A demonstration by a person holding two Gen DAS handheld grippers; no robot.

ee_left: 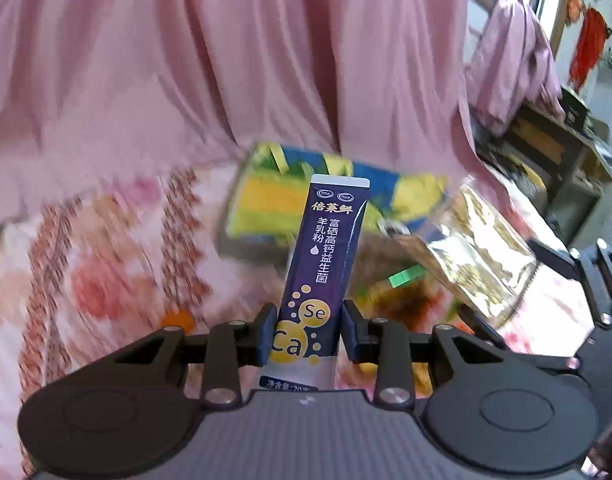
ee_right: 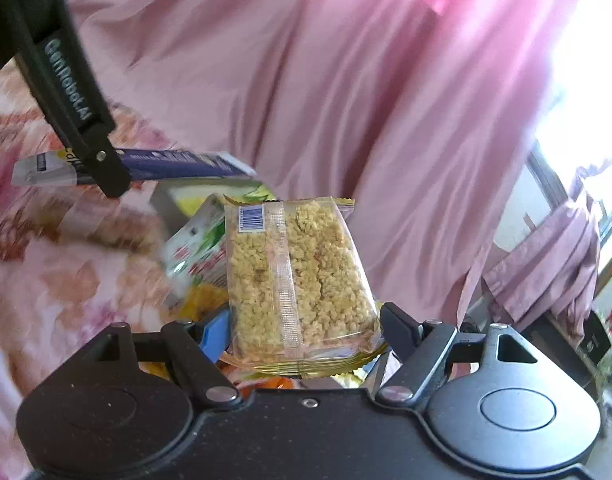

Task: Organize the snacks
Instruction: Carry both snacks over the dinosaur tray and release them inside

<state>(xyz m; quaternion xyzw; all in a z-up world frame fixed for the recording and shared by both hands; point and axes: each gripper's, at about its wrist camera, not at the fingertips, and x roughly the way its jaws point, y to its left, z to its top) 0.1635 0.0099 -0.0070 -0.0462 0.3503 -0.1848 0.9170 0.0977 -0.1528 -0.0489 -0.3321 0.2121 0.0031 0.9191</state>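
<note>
Purple long milk-powder stick pack point(ee_left: 326, 256) sits pinched in the left gripper point(ee_left: 308, 332); clear crispy rice-cake packet point(ee_right: 298, 276) fills the right gripper point(ee_right: 304, 336). Colourful snack pile point(ee_left: 306, 196) on the bed waits unsorted.

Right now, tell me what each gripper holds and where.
Left gripper: purple sachet, near its bottom end. Right gripper: clear-wrapped crispy snack, near its lower end.

Bright window glare, motion-blurred background, fisheye-warped edges.

The long dark purple paper stick packet point(ee_left: 326, 264) has gold letters "倍莱鲜" near its top, white words "富硒高钙益生菌 羊乳粉" below them, and "Se" and "Ca" in yellow circles near its bottom. The other packets' words are too blurry.
</note>
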